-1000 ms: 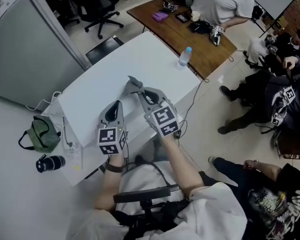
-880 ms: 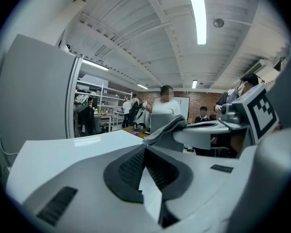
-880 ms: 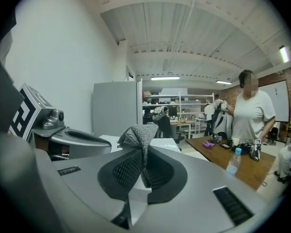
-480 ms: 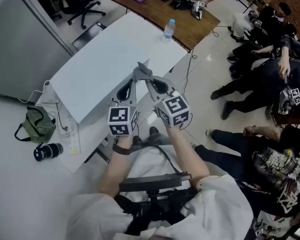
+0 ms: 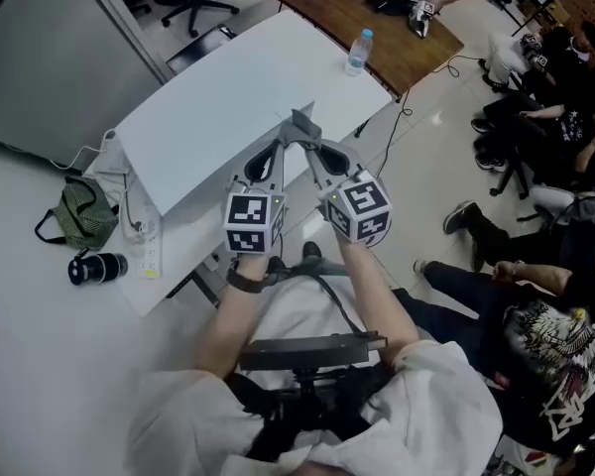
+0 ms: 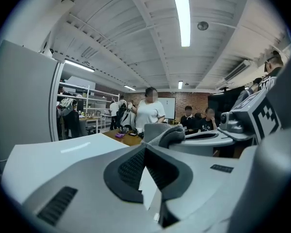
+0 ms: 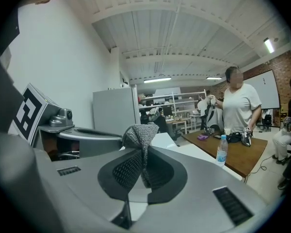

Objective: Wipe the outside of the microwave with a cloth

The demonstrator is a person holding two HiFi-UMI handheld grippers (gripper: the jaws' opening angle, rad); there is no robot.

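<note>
At the far left stands a tall grey cabinet (image 5: 50,58), and to its right the white table (image 5: 218,97); no microwave shows in any view, so the surface to be wiped is out of sight. Over the table's near edge the left gripper (image 5: 277,150) has swung in since a second ago, when it hung lower and clear of the other tool; now its tip sits just beside the cloth (image 5: 299,127). Its jaws are closed on themselves, with nothing between the pads in its own view, where the grey cloth shows just beyond the tip. The cloth itself is bunched and held up off the table, pinched in the right gripper (image 5: 306,147), whose jaws are clamped on the cloth's lower part while a knitted tuft stands above them. That grip has not changed; only the left tool's approach has. This reads as a regrip or a straightening of the cloth, so wiping has probably not begun. Farther right, a water bottle (image 5: 357,52) stands on the brown desk (image 5: 407,58).
</note>
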